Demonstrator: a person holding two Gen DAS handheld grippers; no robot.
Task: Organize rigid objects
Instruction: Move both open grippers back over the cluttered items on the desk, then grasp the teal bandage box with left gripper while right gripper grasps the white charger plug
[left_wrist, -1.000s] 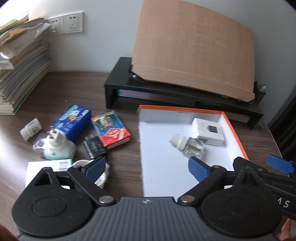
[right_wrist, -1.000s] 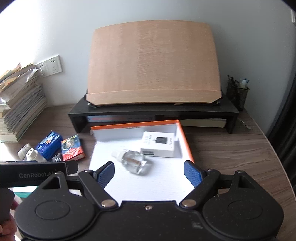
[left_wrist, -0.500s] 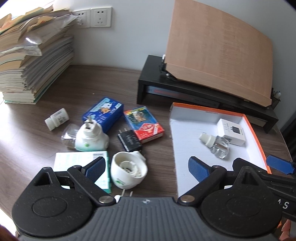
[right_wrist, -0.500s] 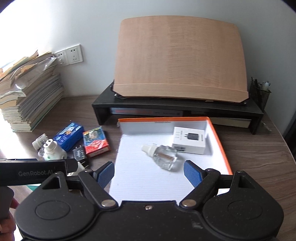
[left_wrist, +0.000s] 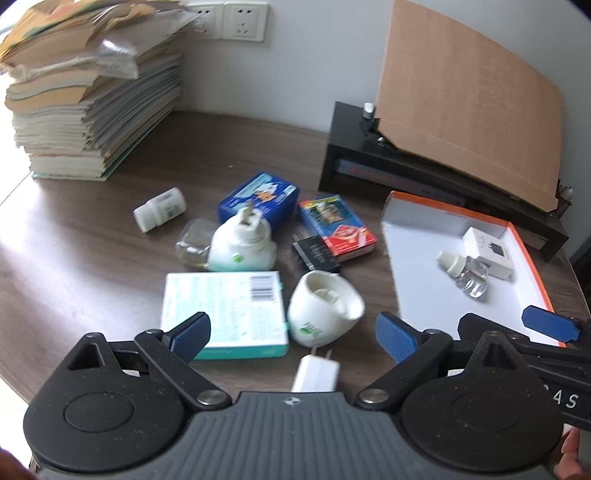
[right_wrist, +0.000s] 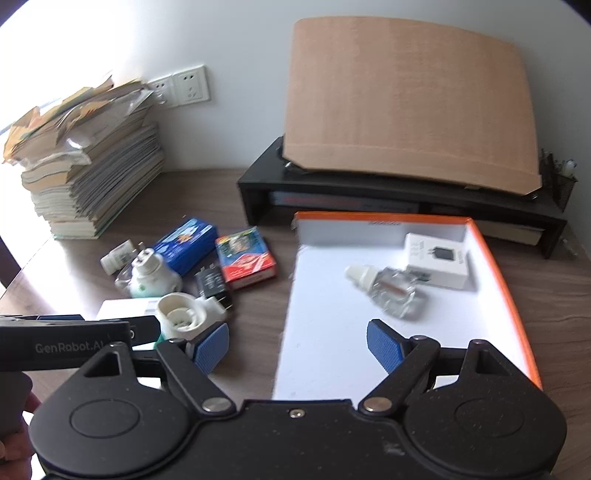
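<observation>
An orange-rimmed white box lid (left_wrist: 532, 258) (right_wrist: 495, 266) lies on the dark table, holding a white charger box (right_wrist: 437, 260) and a clear refill bottle (right_wrist: 395, 291). Left of it lies a cluster: a tipped white plug-in diffuser (left_wrist: 325, 310) (right_wrist: 184, 315), an upright diffuser (left_wrist: 242, 243), a teal-edged white box (left_wrist: 225, 310), a blue box (left_wrist: 258, 199), a red card pack (left_wrist: 336, 229), a black adapter (left_wrist: 314, 253), a small white bottle (left_wrist: 159, 208) and a white plug (left_wrist: 316, 374). My left gripper (left_wrist: 293, 334) is open above the tipped diffuser. My right gripper (right_wrist: 297, 347) is open over the lid's near left edge.
A tall stack of books and papers (left_wrist: 92, 99) stands at the back left. A black monitor riser (right_wrist: 399, 206) with a leaning wooden board (right_wrist: 406, 99) stands behind the lid. A mesh pen holder (right_wrist: 559, 179) is at the far right.
Both views have swung left. The cluster of loose items has come nearer to my left gripper, and the tipped diffuser now lies between its fingers. Both grippers stay open.
</observation>
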